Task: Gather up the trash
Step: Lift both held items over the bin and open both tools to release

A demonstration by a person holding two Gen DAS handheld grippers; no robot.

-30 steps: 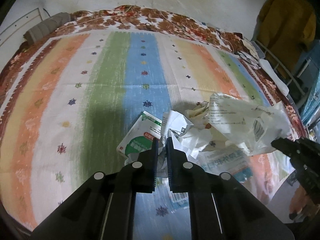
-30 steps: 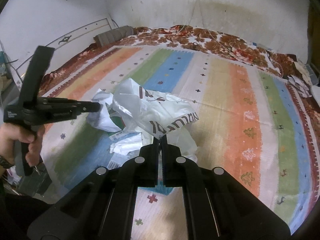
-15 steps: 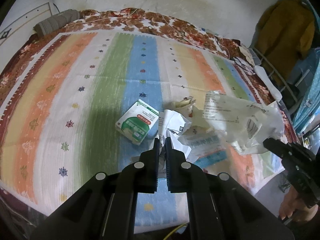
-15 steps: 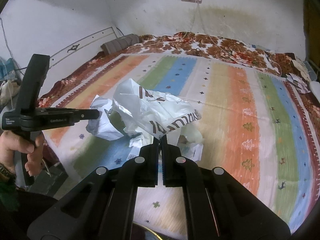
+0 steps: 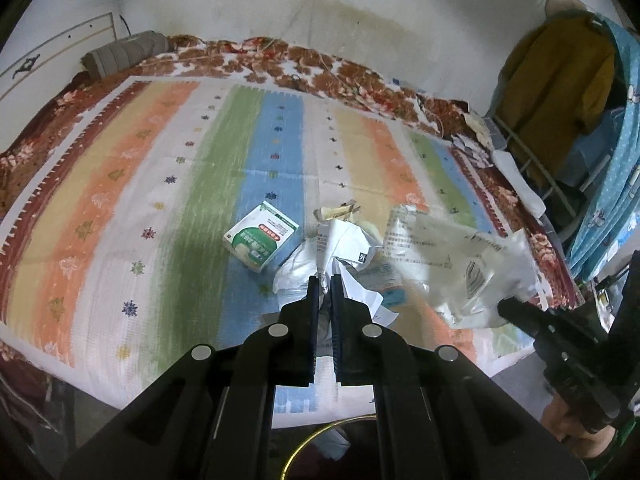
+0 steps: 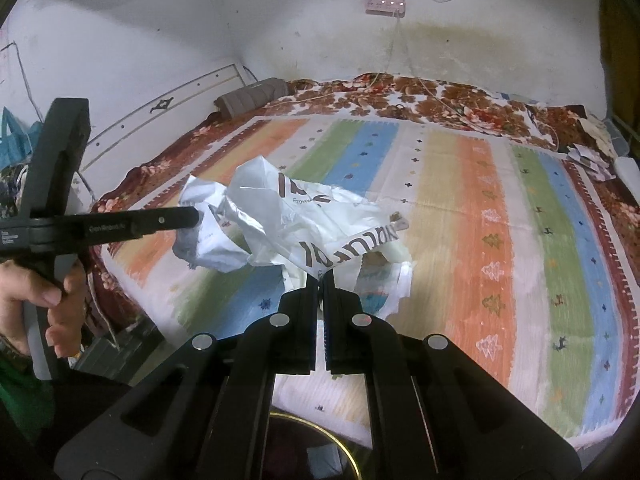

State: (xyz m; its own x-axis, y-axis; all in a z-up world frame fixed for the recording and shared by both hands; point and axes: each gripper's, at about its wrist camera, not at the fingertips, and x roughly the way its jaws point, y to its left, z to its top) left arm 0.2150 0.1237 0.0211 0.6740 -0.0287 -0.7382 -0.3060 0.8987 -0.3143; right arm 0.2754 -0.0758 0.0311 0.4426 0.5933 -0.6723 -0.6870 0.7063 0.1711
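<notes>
Trash pickup looks roughly midway, going by what's in hand versus what's lying around. The left gripper (image 5: 325,280) has its jaws pinched shut on a crumpled white paper wad (image 5: 344,246), and the right gripper (image 6: 320,276) is clamped the same way on a big white plastic bag (image 6: 296,224) with brown lettering. Both pieces hang in the air above the near edge of the striped blanket (image 5: 120,184), right next to each other, maybe touching; can't say for sure.

Still left, as far as I can see:
- a green and white carton (image 5: 260,242) sitting on the blanket's blue stripe, just beside the paper wad on its left
- a small beige wrapper (image 5: 336,212) beyond the wad, toward the far wall
- some flat printed paper with blue on it (image 5: 390,288) lying on the blanket under the two lifted pieces

On containers: there's a round bin with a gold rim (image 5: 316,446) below the near edge of the blanket, almost straight under both grippers. Only an arc of rim and a dark interior show between the gripper bodies. Something pale is inside, but it's too hidden to name. My guess is that's where the two held bits get dropped, then it's back to the blanket for the carton and scraps. The plastic bag is floppy, so it may drape over the rim rather than fall in cleanly.
</notes>
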